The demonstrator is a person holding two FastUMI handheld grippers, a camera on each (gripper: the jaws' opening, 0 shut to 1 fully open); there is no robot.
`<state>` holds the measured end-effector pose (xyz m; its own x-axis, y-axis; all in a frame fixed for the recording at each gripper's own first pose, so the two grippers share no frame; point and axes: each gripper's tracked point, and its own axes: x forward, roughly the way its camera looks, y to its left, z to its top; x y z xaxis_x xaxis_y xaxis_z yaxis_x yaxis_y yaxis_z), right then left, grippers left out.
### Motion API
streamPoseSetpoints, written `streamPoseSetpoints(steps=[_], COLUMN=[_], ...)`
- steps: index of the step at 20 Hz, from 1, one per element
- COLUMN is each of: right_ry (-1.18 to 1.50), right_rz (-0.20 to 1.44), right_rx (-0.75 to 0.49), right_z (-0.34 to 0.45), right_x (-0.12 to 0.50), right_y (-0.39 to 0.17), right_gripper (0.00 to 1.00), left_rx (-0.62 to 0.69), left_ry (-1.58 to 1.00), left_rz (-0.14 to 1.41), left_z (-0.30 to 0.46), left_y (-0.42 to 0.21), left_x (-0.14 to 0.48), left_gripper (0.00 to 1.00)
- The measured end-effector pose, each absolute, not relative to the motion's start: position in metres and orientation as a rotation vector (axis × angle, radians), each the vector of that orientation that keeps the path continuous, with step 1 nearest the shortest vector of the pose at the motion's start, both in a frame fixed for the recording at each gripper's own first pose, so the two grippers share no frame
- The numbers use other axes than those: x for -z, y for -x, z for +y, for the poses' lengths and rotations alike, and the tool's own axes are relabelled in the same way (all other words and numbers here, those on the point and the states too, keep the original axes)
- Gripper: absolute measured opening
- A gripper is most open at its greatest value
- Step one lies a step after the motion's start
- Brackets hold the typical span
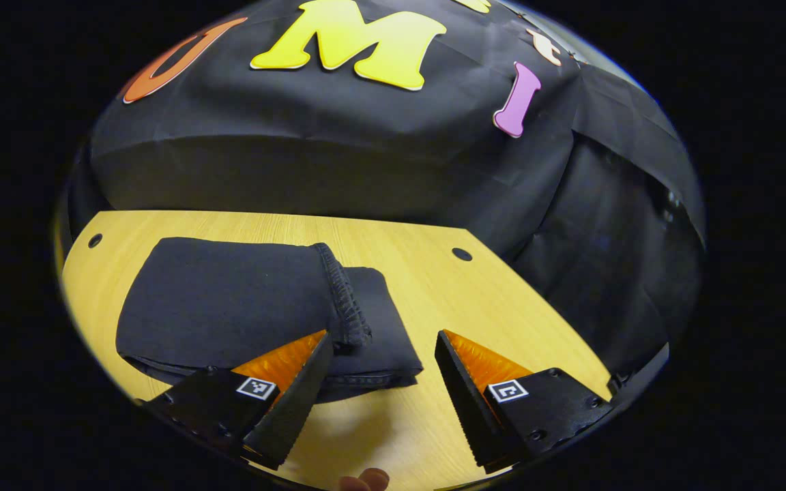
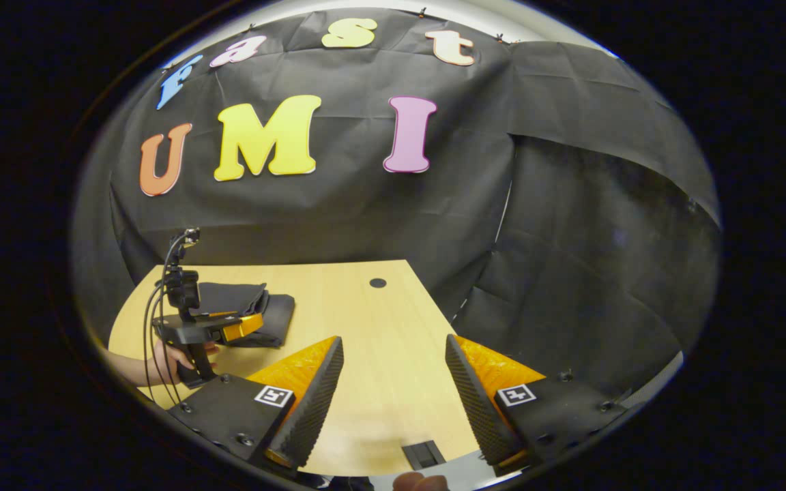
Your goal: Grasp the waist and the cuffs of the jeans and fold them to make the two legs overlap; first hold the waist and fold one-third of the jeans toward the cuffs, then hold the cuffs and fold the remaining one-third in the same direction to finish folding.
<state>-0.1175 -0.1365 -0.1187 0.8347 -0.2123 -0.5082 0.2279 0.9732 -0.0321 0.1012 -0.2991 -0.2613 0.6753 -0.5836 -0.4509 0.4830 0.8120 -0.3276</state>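
Observation:
The dark jeans point(image 1: 243, 307) lie folded into a compact stack on the wooden table point(image 1: 475, 300), a hemmed cuff edge point(image 1: 346, 300) running across the top layer. My left gripper point(image 1: 383, 348) hovers open just in front of the stack's near right corner, one finger over the cloth, nothing clamped. In the right gripper view the folded jeans point(image 2: 256, 303) sit at the far left of the table point(image 2: 379, 341), with the left gripper point(image 2: 229, 327) and the hand point(image 2: 175, 358) holding it beside them. My right gripper point(image 2: 393, 351) is open over bare table, well right of the jeans.
Round holes point(image 1: 462, 254) mark the tabletop near its back edge, another hole point(image 2: 378, 282) showing in the right gripper view. Black cloth walls close in behind and to the right. A small dark slot point(image 2: 424, 453) sits at the table's front edge.

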Motion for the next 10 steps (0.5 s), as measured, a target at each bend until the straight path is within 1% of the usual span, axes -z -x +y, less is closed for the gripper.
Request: streamPoseSetpoints(steps=[2, 5, 8, 9, 10], right_ry=[-0.037, -0.060, -0.078, -0.084, -0.087], right_rz=[0.508, 0.459, 0.407, 0.383, 0.355], right_rx=[0.207, 0.152, 0.071, 0.040, 0.010], right_z=[-0.129, -0.108, -0.075, -0.062, -0.050], right_x=[0.113, 0.102, 0.090, 0.081, 0.073], right_y=[0.108, 0.084, 0.055, 0.045, 0.034], right_gripper=[0.91, 0.91, 0.91, 0.93, 0.91], left_rx=[0.576, 0.532, 0.476, 0.448, 0.423], left_ry=[0.203, 0.213, 0.195, 0.184, 0.180], left_rz=[0.544, 0.459, 0.327, 0.281, 0.236], left_z=[-0.286, -0.260, -0.223, -0.207, -0.193], left_y=[-0.097, -0.095, -0.094, -0.095, -0.096], left_x=[0.241, 0.191, 0.123, 0.099, 0.077], left_gripper=[0.97, 0.97, 0.97, 0.96, 0.96])
